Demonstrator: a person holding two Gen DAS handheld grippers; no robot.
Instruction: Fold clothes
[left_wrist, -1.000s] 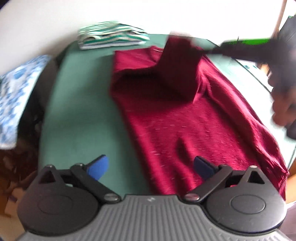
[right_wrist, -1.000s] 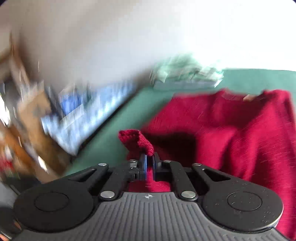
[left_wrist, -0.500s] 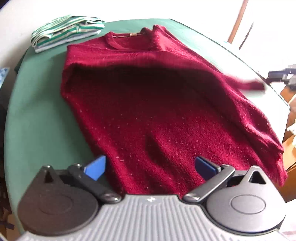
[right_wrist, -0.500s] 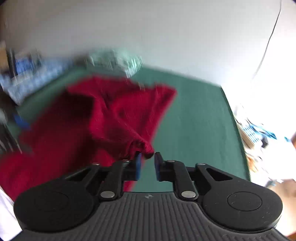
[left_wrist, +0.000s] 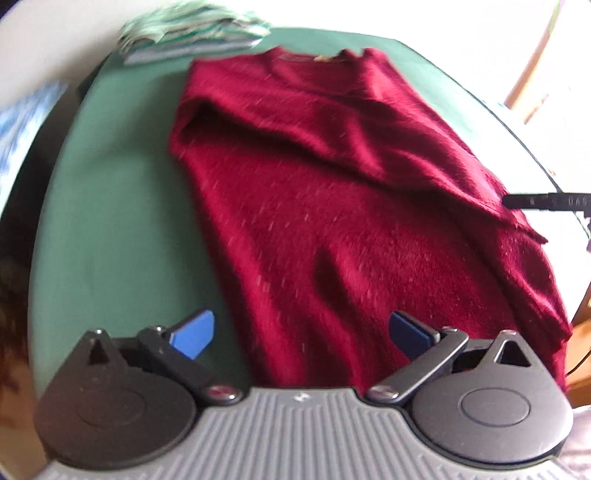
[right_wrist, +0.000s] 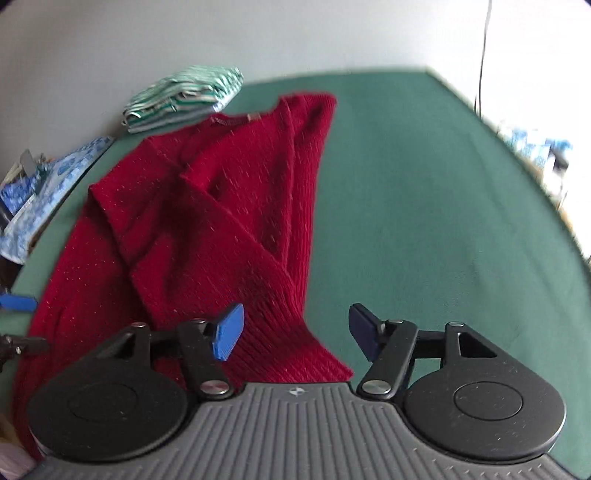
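Observation:
A dark red knit sweater (left_wrist: 332, 206) lies spread on the green table (left_wrist: 110, 206), neckline at the far end. One sleeve (right_wrist: 236, 236) is folded diagonally across the body, its ribbed cuff (right_wrist: 295, 354) right below my right gripper. My left gripper (left_wrist: 301, 334) hangs open over the sweater's near hem with nothing between its blue pads. My right gripper (right_wrist: 297, 332) is open above the cuff, not holding it. A right gripper finger (left_wrist: 543, 201) shows at the right edge of the left wrist view.
A folded green-and-white striped garment (right_wrist: 181, 98) sits at the table's far left corner. Blue-and-white patterned fabric (right_wrist: 48, 184) lies off the left edge. Bare green tabletop (right_wrist: 424, 206) stretches right of the sweater. The table edge curves close on the right.
My right gripper carried the sleeve cuff across the sweater, opened and let it go; the sleeve now lies folded over the body. The left gripper stayed open near the hem.

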